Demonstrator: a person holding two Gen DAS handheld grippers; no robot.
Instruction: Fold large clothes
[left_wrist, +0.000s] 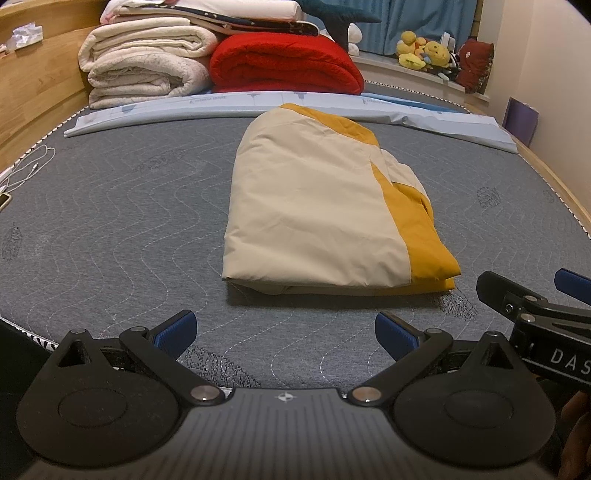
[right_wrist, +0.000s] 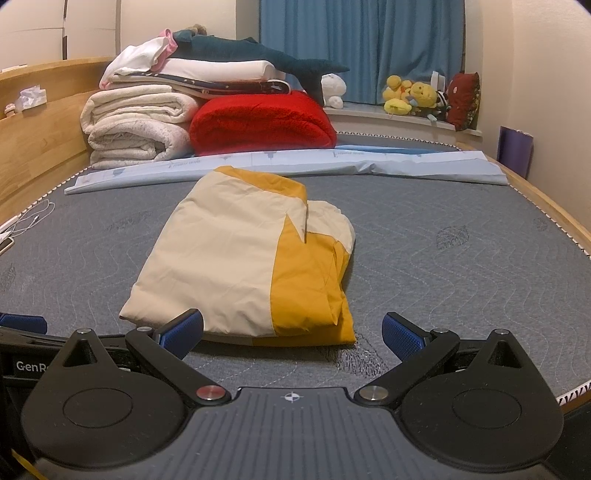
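A cream and mustard-yellow garment (left_wrist: 317, 206) lies folded into a compact rectangle on the grey quilted mattress (left_wrist: 129, 221); it also shows in the right wrist view (right_wrist: 243, 258). My left gripper (left_wrist: 286, 332) is open and empty, hovering just short of the garment's near edge. My right gripper (right_wrist: 293, 332) is open and empty at the garment's near edge, its left fingertip (right_wrist: 184, 328) overlapping the cream corner in view. The right gripper also shows at the right of the left wrist view (left_wrist: 532, 295).
Folded white blankets (left_wrist: 144, 62) and a red blanket (left_wrist: 284, 62) are stacked at the bed's head, behind a light blue sheet strip (left_wrist: 258, 107). A wooden bed frame (left_wrist: 33, 96) runs along the left. A white cable (left_wrist: 29, 166) lies at the left edge. Plush toys (right_wrist: 413, 96) sit on the windowsill.
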